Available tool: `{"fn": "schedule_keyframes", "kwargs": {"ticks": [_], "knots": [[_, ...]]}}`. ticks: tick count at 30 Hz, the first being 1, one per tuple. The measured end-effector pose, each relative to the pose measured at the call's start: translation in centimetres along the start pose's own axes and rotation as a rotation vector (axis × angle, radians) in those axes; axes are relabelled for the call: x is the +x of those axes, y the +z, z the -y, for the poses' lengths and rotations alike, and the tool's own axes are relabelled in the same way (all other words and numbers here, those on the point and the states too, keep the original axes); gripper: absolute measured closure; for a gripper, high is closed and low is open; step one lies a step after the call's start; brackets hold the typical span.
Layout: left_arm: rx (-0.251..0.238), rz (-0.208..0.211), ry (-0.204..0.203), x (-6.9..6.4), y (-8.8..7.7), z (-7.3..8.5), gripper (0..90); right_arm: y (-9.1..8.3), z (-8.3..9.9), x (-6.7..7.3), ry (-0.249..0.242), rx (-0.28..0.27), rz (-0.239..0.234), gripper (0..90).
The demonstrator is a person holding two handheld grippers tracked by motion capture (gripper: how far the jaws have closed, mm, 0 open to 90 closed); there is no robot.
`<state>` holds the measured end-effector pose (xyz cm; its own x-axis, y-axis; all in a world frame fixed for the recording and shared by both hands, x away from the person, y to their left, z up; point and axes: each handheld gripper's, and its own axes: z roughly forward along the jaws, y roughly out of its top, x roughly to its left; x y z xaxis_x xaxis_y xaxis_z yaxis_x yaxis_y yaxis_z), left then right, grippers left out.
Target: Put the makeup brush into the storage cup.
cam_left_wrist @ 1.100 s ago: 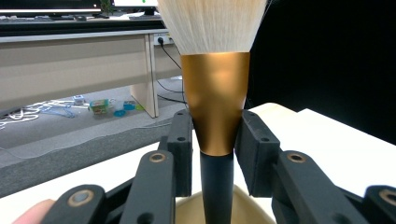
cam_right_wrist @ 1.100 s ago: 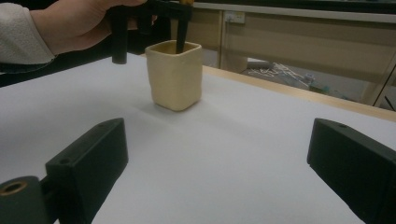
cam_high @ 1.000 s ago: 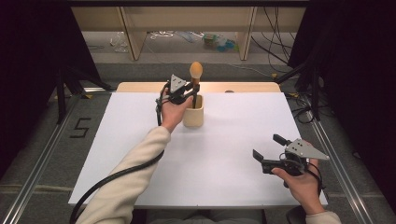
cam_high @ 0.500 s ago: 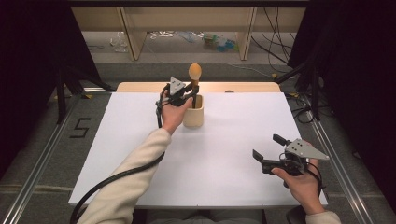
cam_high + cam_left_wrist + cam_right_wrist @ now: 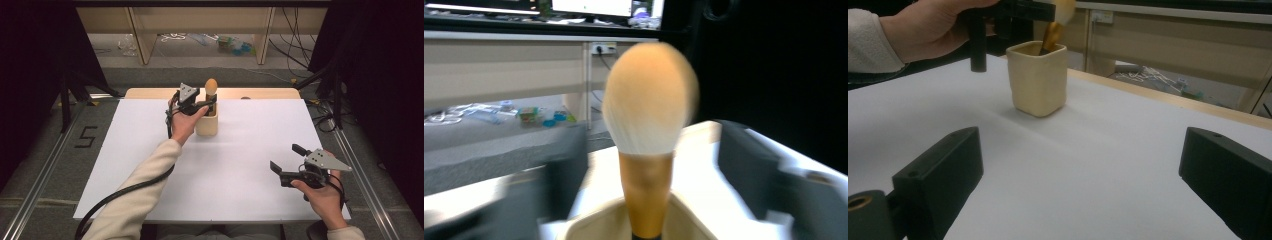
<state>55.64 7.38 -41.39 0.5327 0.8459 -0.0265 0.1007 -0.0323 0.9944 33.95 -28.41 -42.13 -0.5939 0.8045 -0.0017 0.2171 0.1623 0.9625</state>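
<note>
The brush [image 5: 211,88] stood upright in the cup [image 5: 207,125], its handle down inside and its head above the rim. The head was rounded, white at the base and shading to orange-tan at the tip, on a golden-brown ferrule [image 5: 645,192]. The cup was a cream, squarish, open-topped holder with slightly uneven walls. It stood on the white worktop [image 5: 235,165] near the far edge, left of centre.

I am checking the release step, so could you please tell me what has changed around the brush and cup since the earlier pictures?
The left gripper has just been opening: its jaws now stand apart on either side of the makeup brush, which stands upright in the cream cup, let go. Neither hand has visibly shifted. The right gripper remains open near the white table's front edge.
</note>
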Motion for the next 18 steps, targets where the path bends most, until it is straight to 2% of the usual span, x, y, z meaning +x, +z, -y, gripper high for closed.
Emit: {"fn": "schedule_keyframes", "kwargs": {"ticks": [1, 2, 7, 10, 13, 18], "knots": [[0.002, -0.001, -0.008, -0.1, -0.2, 0.0, 14.2, 0.0, 0.0, 0.0, 0.004, -0.002, -0.006, 4.1], [0.001, -0.002, 0.004, 0.0, -0.3, -0.1, 12.4, 0.0, 0.0, 0.0, 0.007, -0.004, -0.015, 3.7], [0.003, 0.014, -0.002, -0.2, -1.2, -0.1, 7.3, 0.0, 0.0, 0.0, -0.005, -0.002, -0.004, 3.4], [-0.01, 0.022, 0.0, -0.4, -1.9, -0.5, 6.9, 0.0, 0.0, 0.0, -0.002, -0.003, -0.002, 3.2], [-0.014, 0.03, -0.015, -0.5, -2.7, -0.8, 6.6, 0.0, 0.0, 0.0, -0.004, -0.002, -0.004, 3.0], [-0.015, 0.039, -0.002, -0.6, -3.9, -1.1, 6.4, 0.0, 0.0, 0.0, -0.004, 0.001, -0.011, 2.8]]}}
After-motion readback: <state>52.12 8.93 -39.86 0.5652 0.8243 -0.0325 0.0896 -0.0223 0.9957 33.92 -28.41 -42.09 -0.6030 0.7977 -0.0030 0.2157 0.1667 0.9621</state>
